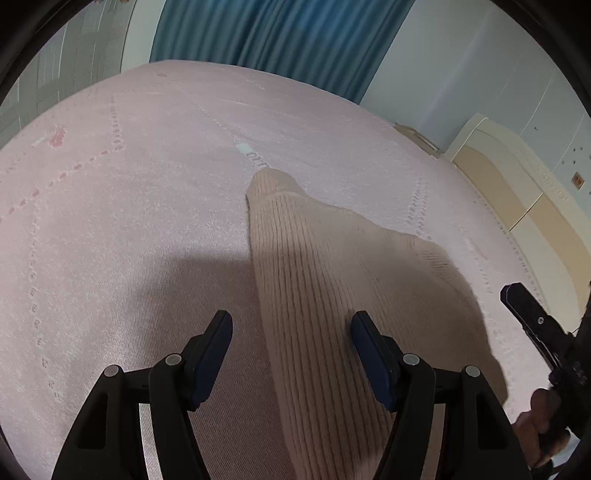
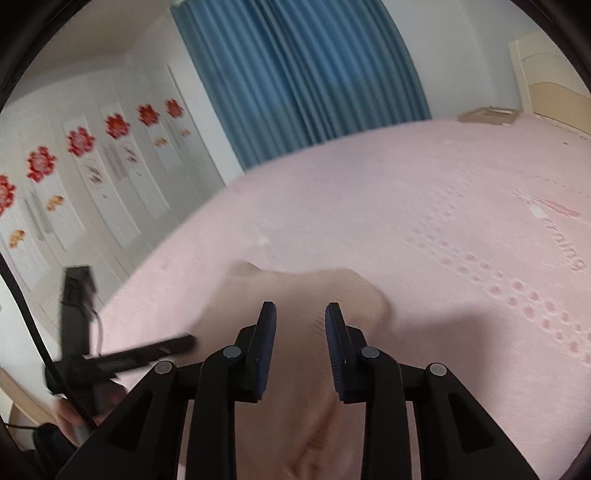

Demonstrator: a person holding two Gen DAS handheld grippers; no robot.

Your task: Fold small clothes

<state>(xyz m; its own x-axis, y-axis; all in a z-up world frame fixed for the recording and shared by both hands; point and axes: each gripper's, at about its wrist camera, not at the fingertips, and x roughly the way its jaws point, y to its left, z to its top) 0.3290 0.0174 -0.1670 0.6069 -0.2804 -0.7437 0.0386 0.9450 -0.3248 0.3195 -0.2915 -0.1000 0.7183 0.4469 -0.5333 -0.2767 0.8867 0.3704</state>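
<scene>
Sweater (image 1: 332, 280), beige and ribbed, lies flat on the pink bedspread (image 1: 129, 221); in the left wrist view its long axis runs from the near bottom edge away up the bed, narrowing to a rounded tip that points toward the blue curtain (image 1: 280, 33). At the left of that view the bedspread is bare apart from dotted stitching and a small red motif. The left gripper (image 1: 291, 332) hovers over the garment with its fingers well apart; the left finger (image 1: 214, 354) stands over bare bedspread beside the knit edge, the right one over the ribs, and nothing is gripped. At the far right the right gripper (image 1: 532, 314) enters, with part of a hand (image 1: 539, 424) below it, and a cream headboard (image 1: 509, 173) stands behind. The right wrist view is motion-blurred; only it shows, at far left, white wardrobe doors (image 2: 92, 177) carrying red flower stickers, and the left gripper (image 2: 122, 358) seen side-on. The right gripper (image 2: 301, 332) there has its fingers partly open, the gap narrower than the left one's, with the sweater (image 2: 295, 406) beneath and between them; whether the pads touch the cloth cannot be told. Pink lettering on the bedspread shows at the right.
</scene>
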